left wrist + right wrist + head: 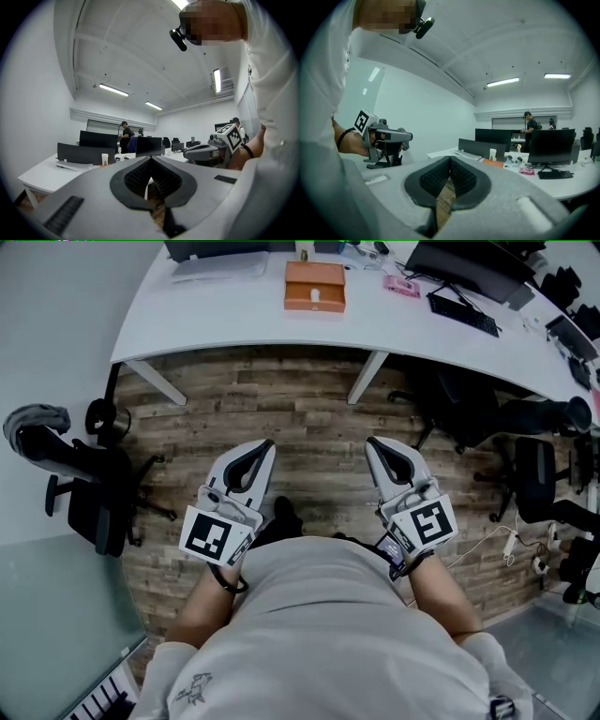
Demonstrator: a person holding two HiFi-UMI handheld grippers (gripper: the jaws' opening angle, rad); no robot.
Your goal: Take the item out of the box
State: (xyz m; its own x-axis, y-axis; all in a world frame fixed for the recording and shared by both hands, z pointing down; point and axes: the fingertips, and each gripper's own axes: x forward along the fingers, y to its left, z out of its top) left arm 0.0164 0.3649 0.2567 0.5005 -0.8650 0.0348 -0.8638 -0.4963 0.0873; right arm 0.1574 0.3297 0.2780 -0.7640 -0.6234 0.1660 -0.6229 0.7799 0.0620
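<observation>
bright ceiling strip light point(502, 82), fisheye-warped edges

The table point(234, 324) runs across the far side, beyond a stretch of floor point(309, 418). The box point(315, 285) sits on the table near its middle. A keyboard point(464, 313) lies to the box's right, with a monitor point(464, 263) behind it. One chair point(89, 488) stands at the left of the floor, another point(534, 479) at the right. The left tool point(269, 444) and right tool point(370, 442) are side by side, apart, over the floor, well short of the table and pointing towards it.
</observation>
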